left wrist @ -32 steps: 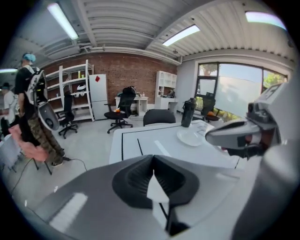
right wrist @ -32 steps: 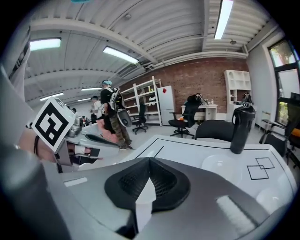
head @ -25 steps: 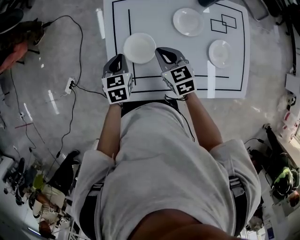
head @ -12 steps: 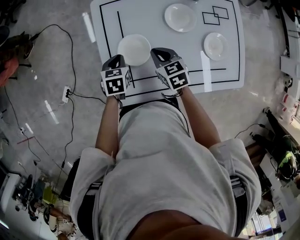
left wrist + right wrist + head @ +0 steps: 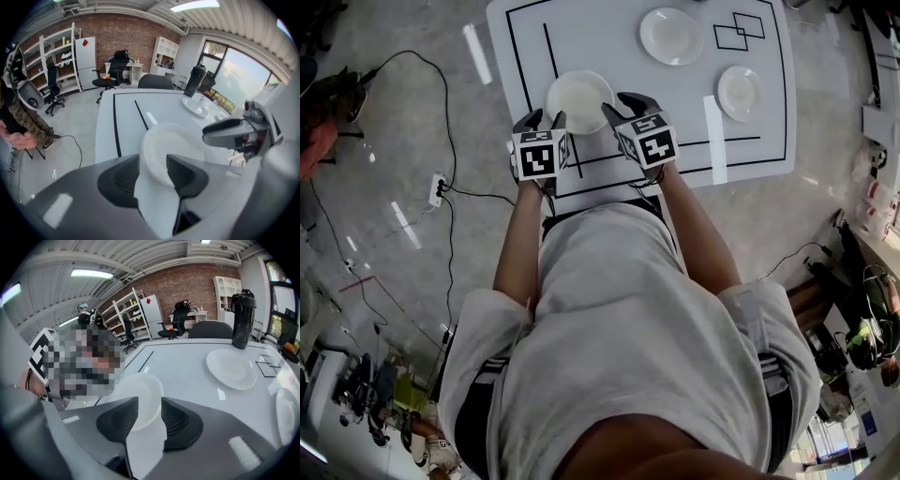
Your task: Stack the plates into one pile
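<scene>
Three white plates lie apart on the white table (image 5: 609, 56): a near one (image 5: 579, 98), a far one (image 5: 671, 36) and a right one (image 5: 740, 92). My left gripper (image 5: 546, 120) is at the near plate's left rim and my right gripper (image 5: 622, 105) at its right rim. Both pairs of jaws have just been opening and stand open. In the left gripper view the near plate's (image 5: 171, 150) rim shows in the gap of the left gripper (image 5: 152, 171), untouched. In the right gripper view the same plate (image 5: 140, 397) sits in the gap of the right gripper (image 5: 147, 416).
Black tape lines (image 5: 553, 56) mark the table. A black bottle (image 5: 243, 319) stands at the table's far edge, beyond the far plate (image 5: 232, 367). Office chairs (image 5: 105, 82) and shelves stand behind. Cables (image 5: 450, 178) run over the floor left of the table.
Both grippers came down toward the near plate and tipped more steeply. Their jaws went from shut to open. The plates stayed where they were.
</scene>
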